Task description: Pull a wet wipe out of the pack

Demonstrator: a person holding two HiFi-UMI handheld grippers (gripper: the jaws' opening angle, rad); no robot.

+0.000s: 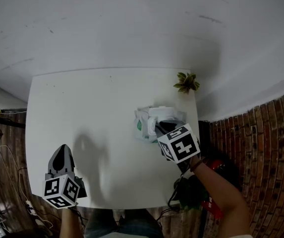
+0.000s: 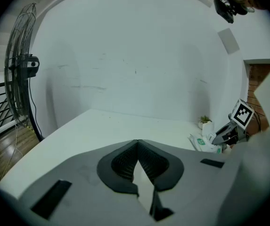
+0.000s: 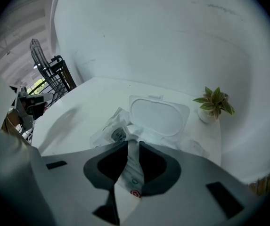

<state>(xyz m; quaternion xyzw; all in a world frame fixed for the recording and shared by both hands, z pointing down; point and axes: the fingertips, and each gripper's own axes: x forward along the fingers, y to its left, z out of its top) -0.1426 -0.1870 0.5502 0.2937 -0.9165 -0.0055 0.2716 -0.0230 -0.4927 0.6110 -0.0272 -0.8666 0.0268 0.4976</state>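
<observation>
The wet wipe pack (image 1: 145,122) lies near the table's right edge, white with green print, its lid (image 3: 158,114) flipped open. My right gripper (image 1: 164,129) is down on the pack's near end. In the right gripper view its jaws (image 3: 132,146) stand a narrow slit apart, pinching a white fold of wipe (image 3: 133,150) that rises from the pack (image 3: 110,128). My left gripper (image 1: 62,155) hovers over the table's front left corner, well away from the pack. It is shut and empty, fingertips touching (image 2: 137,144). From there the pack (image 2: 203,143) and right gripper (image 2: 230,133) show far right.
A small potted plant (image 1: 186,82) stands at the table's (image 1: 82,103) back right corner, just beyond the pack (image 3: 213,102). A standing fan (image 2: 21,65) and a black rack (image 3: 54,76) are off the table's left side. Brick flooring runs along the right.
</observation>
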